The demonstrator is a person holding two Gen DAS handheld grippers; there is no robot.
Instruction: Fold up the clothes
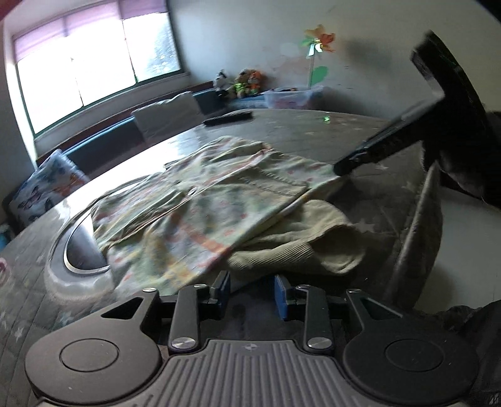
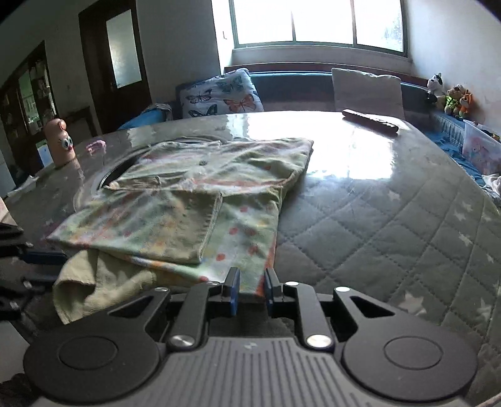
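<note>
Quilted table [image 2: 391, 225] bears garment [image 2: 188, 200], long axis toward window [image 2: 316, 22].

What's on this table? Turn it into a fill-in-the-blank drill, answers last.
The ___ gripper pinches the near edge of the floral garment.
The left gripper stands ___, holding nothing.
The pillow is printed with ___.
The quilted table cover is dotted with pale ___.
Missing: right; open; butterflies; stars.

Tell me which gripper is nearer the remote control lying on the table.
Cannot tell which: both the left gripper and the right gripper sit at the garment's near edge, with the remote control far across the table.
</note>
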